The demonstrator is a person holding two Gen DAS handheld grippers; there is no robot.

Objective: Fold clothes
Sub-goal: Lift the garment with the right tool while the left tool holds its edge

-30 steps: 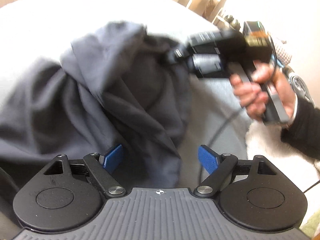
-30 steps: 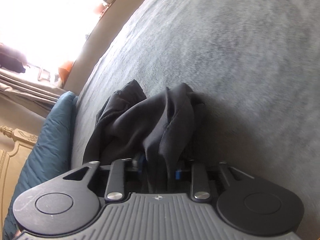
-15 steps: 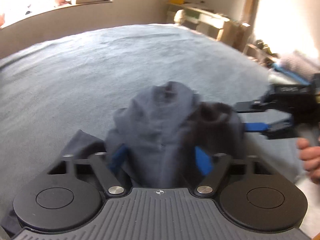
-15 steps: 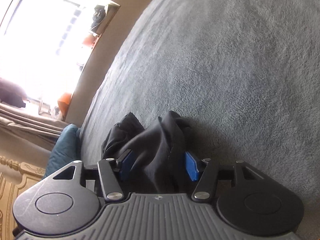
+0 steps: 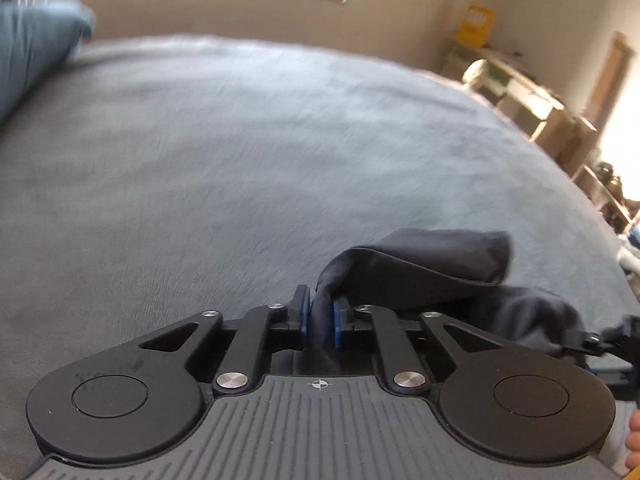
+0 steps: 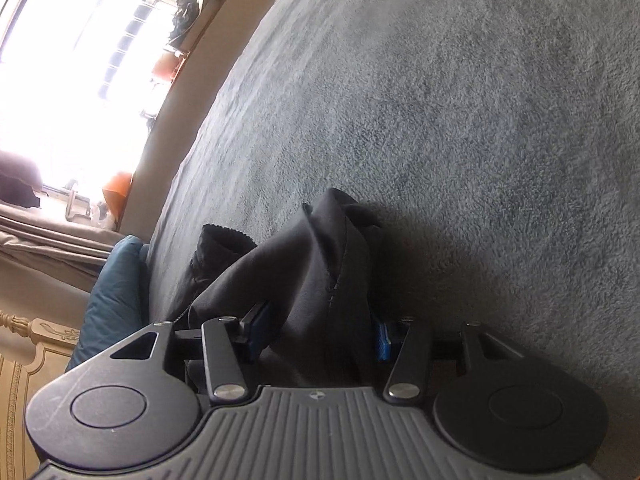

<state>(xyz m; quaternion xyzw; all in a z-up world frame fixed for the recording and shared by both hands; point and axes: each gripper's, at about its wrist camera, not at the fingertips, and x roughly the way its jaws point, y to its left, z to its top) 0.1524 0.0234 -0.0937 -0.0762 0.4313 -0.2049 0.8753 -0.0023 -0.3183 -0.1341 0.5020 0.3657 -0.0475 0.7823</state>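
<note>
left gripper (image 5: 320, 318) just closed, now pinching dark garment (image 5: 424, 268); swung away from the heap toward open blanket (image 5: 240, 160).

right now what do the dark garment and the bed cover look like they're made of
Dark garment: thin, matte woven or knit cloth, probably cotton-like; it drapes in soft folds and shows a stitched seam. Bed cover: grey-blue fleece or plush, judging by its short fuzzy nap.
</note>
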